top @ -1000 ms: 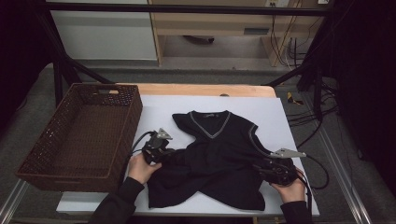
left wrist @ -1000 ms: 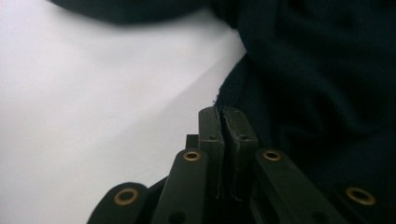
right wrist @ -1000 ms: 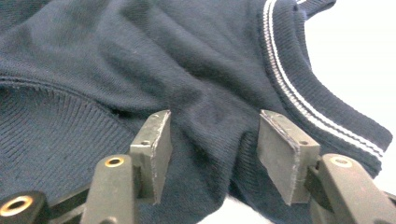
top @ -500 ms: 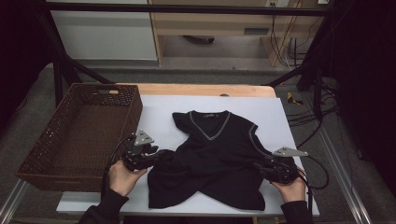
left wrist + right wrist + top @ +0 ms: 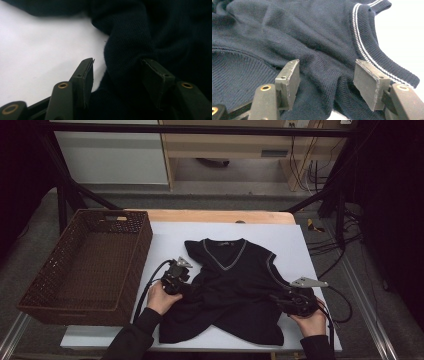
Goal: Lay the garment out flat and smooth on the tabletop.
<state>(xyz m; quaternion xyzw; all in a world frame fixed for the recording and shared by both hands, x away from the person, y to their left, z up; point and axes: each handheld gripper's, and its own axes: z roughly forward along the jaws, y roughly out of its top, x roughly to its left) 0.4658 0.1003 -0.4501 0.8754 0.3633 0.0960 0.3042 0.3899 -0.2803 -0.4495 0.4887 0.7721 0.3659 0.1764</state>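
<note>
A dark sleeveless sweater [image 5: 235,290] with a striped V-neck lies on the white sheet [image 5: 280,232] that covers the desk [image 5: 215,216]. Its collar points away from the person, and its lower part is folded and bunched across itself towards the near edge.

The left hand-held gripper [image 5: 181,276] sits at the sweater's left edge, just below the armhole, held by the left hand [image 5: 162,296]. In the left gripper view its jaws stand apart, with a thick fold of the dark knit [image 5: 130,55] lying between them. One jaw rests over the white sheet and the other against the cloth, so the gripper is open around the fold rather than clamped on it.

The right hand-held gripper [image 5: 295,301] is at the sweater's right side, near the lower end of the striped armhole trim [image 5: 364,47], with the right hand [image 5: 311,322] behind it. In the right gripper view its jaws are wide apart, with a ridge of the knit rising between them and nothing pinched.

A brown woven basket [image 5: 55,295] stands at the left of the desk, just beside the white sheet and well apart from the sweater.
</note>
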